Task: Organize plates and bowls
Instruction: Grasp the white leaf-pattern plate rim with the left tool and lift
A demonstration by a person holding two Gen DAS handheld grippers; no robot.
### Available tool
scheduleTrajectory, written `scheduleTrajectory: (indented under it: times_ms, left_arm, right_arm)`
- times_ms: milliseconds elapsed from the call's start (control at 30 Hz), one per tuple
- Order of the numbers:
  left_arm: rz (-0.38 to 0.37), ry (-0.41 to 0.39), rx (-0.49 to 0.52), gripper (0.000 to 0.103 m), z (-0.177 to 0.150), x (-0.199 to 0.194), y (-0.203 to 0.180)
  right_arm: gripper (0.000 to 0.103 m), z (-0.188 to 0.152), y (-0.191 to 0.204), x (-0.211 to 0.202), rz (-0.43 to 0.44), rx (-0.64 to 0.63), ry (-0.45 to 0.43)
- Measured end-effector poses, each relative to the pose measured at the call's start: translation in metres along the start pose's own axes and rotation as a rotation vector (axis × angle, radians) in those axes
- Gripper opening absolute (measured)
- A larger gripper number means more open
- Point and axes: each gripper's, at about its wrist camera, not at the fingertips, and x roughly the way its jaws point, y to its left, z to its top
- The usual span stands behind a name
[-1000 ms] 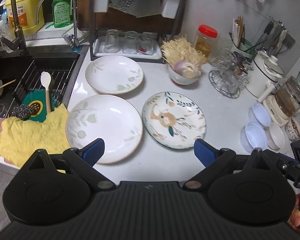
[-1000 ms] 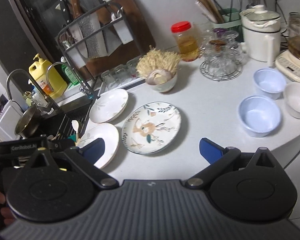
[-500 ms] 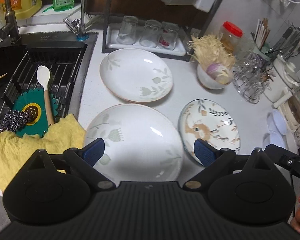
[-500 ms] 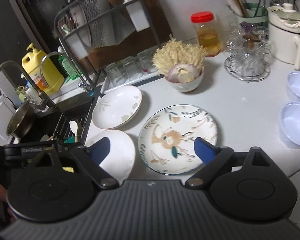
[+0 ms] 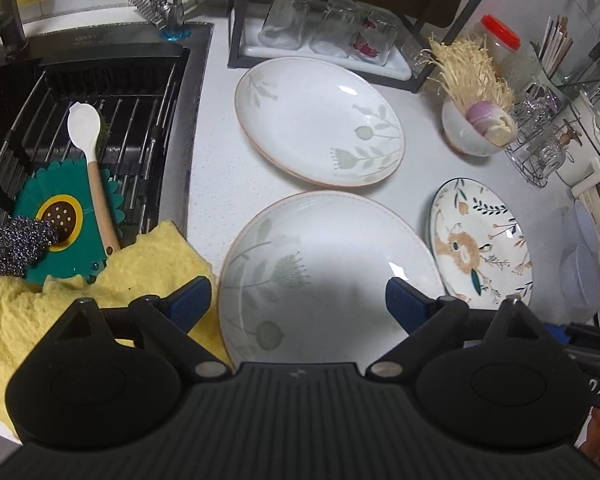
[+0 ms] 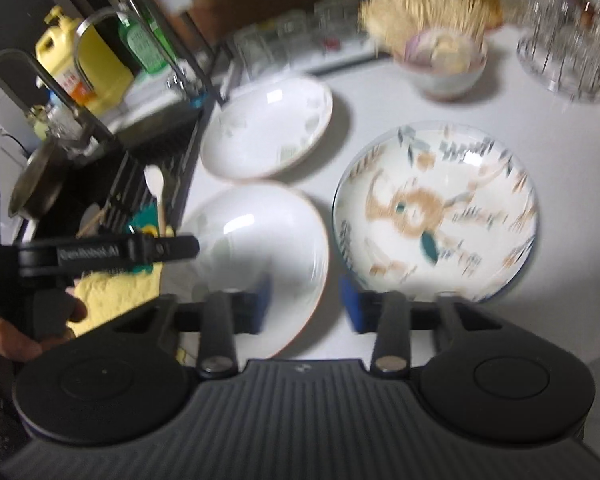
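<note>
Three plates lie on the white counter. A near white plate with grey-green flowers (image 5: 328,268) (image 6: 256,248) lies under my open left gripper (image 5: 298,304). A second white flowered plate (image 5: 320,120) (image 6: 268,128) lies behind it. A deer-patterned plate (image 5: 484,244) (image 6: 436,212) lies to the right. My right gripper (image 6: 306,304) hovers low over the gap between the near white plate and the deer plate, jaws partly closed around nothing. Pale blue bowls (image 5: 584,272) sit at the right edge of the left wrist view. The right wrist view is blurred.
A sink (image 5: 100,100) with a rack, a spoon (image 5: 90,160), a green mat and a yellow cloth (image 5: 60,300) lies left. A rack of glasses (image 5: 324,28), a bowl of mushrooms and onion (image 5: 476,128) and a wire glass stand (image 5: 540,148) stand behind.
Both grippers have moved forward and down toward the plates. The right gripper's jaws have narrowed from wide open to partly closed. The left jaws stay wide.
</note>
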Motion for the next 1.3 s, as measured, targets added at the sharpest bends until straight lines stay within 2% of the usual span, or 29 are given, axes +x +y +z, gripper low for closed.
scheduleTrajectory:
  times_ms: [67, 133, 200, 400, 567, 700, 833, 1000, 1300]
  left_arm:
    - [-0.006, 0.013, 0.014, 0.086, 0.002, 0.007, 0.006]
    - [0.011, 0.031, 0.027, 0.077, 0.003, 0.015, 0.012]
    - [0.015, 0.038, 0.040, 0.072, 0.005, 0.022, 0.018]
    - [-0.015, 0.075, 0.053, 0.051, 0.011, 0.041, 0.031]
    - [-0.050, 0.086, 0.082, 0.037, 0.016, 0.051, 0.030]
    - [-0.042, 0.092, 0.105, 0.031, 0.020, 0.056, 0.028]
    - [-0.093, 0.113, 0.062, 0.028, 0.027, 0.057, 0.034]
    - [-0.081, 0.112, 0.110, 0.027, 0.031, 0.053, 0.031]
    - [-0.109, 0.126, 0.088, 0.027, 0.040, 0.031, 0.038]
  right_arm:
    - [0.029, -0.004, 0.002, 0.010, 0.003, 0.016, 0.026]
    - [0.029, -0.006, 0.003, 0.020, -0.004, 0.031, 0.045]
    - [0.029, -0.008, 0.005, 0.028, -0.032, 0.034, 0.053]
    - [0.029, -0.012, 0.003, 0.049, -0.098, 0.079, 0.065]
    - [0.029, -0.014, 0.003, 0.058, -0.089, 0.105, 0.073]
    - [0.022, -0.014, 0.003, 0.062, -0.081, 0.123, 0.057]
    - [0.023, -0.013, 0.001, 0.062, -0.087, 0.155, 0.045]
    - [0.023, -0.012, 0.003, 0.061, -0.069, 0.158, 0.050]
    - [0.023, -0.001, 0.017, 0.043, -0.054, 0.105, 0.008]
